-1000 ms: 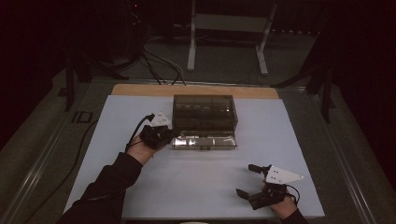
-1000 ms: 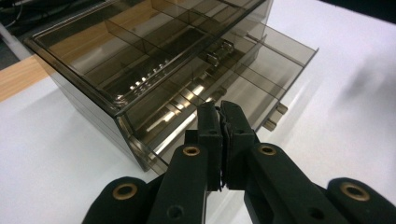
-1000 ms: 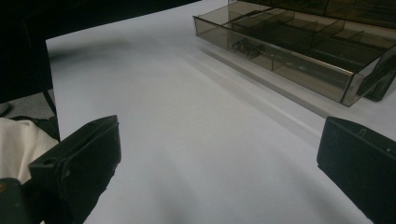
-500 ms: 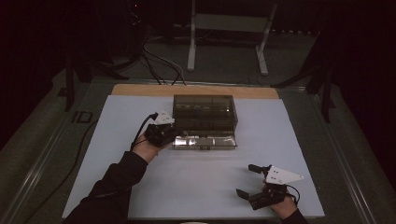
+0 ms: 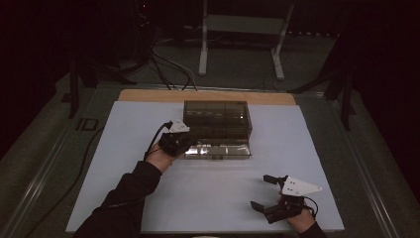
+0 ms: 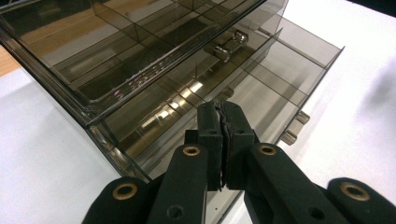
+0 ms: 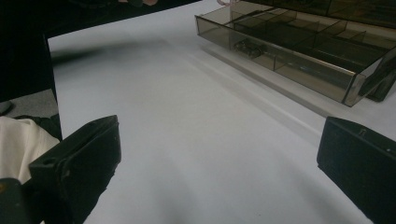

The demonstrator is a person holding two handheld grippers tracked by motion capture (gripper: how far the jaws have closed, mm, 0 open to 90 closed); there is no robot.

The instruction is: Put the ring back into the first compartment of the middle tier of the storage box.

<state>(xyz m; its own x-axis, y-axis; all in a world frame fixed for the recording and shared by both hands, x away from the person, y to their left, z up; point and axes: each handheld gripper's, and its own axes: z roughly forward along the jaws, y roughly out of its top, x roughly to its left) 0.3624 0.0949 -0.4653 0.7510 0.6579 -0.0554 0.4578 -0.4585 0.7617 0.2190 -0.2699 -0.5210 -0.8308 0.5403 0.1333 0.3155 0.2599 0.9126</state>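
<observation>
A: Where is the box?

B: The smoky plastic box [image 5: 217, 119] sits on the white bench [image 5: 124, 148], near the far middle. Its bottom drawer [image 5: 220, 150] is pulled out toward the person. The drawer is long from side to side and split into little rooms.

A: Which hand is close to it?

B: The left gripper [image 5: 174, 141]. It is right at the left end of the drawer. In the left gripper view its fingers [image 6: 209, 122] are pressed together, just above the drawer's near wall. I cannot tell if they pinch that wall or only touch it.

A: So which way does the drawer go?

B: I think it slides in and out, away from the person or back toward them. The left hand sits at one end, not the middle, so the drawer could twist if it is pushed there.

A: And the other hand?

B: The right gripper [image 5: 270, 197] is far from the box, down at the near right of the bench. Its fingers are spread wide and hold nothing.

A: Is anything in the way?

B: No. The bench between the right gripper and the drawer is bare. A small shiny thing [image 7: 247, 46] lies in one room of the drawer; I cannot tell what it is.
</observation>
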